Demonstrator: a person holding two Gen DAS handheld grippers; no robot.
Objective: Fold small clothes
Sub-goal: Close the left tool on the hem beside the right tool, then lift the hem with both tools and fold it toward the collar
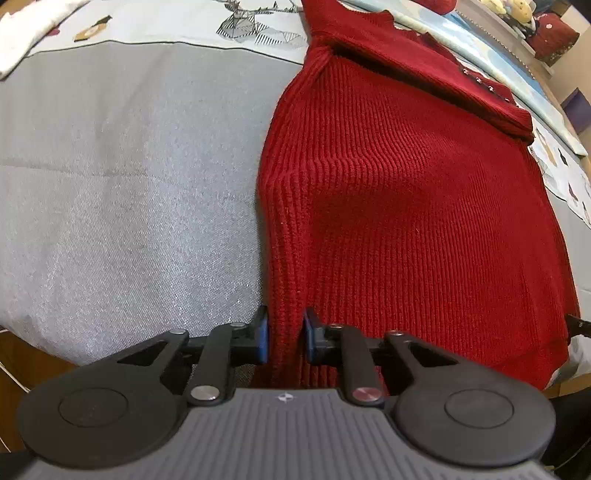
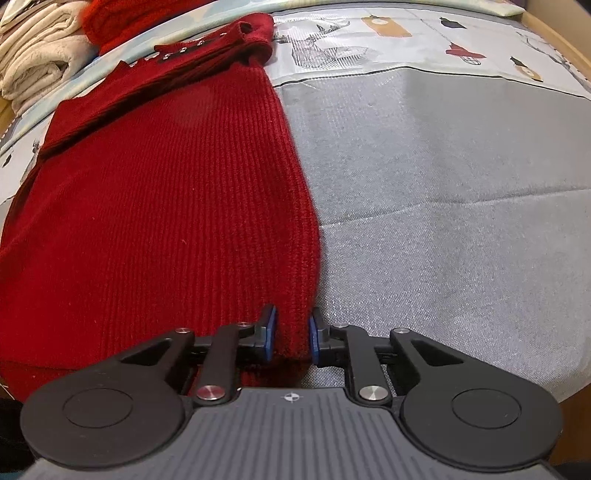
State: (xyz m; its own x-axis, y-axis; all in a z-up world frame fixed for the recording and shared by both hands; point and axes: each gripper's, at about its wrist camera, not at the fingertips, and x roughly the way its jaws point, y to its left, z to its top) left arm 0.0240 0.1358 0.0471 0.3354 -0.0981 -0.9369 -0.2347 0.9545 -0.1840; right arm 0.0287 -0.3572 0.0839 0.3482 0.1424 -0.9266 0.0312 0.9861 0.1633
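On a grey bedspread (image 1: 129, 184) a red sweater (image 1: 406, 203) lies flat, my left gripper (image 1: 285, 336) and right gripper (image 2: 291, 338) each pinching a near hem corner; I judge the thick knit could slip out if I lift unevenly.

1. Your left gripper (image 1: 285, 334) covers the sweater (image 1: 406, 206) hem between its pads; the gripper body hides the fabric below them.
2. Your right gripper (image 2: 292, 336) hides the same stretch of hem at the other corner.
3. The sweater runs off the left edge of the right view.
4. The towels (image 2: 33, 55) are cut by the frame corner.
5. The toys (image 1: 517, 11) at the top edge are too small to make out.
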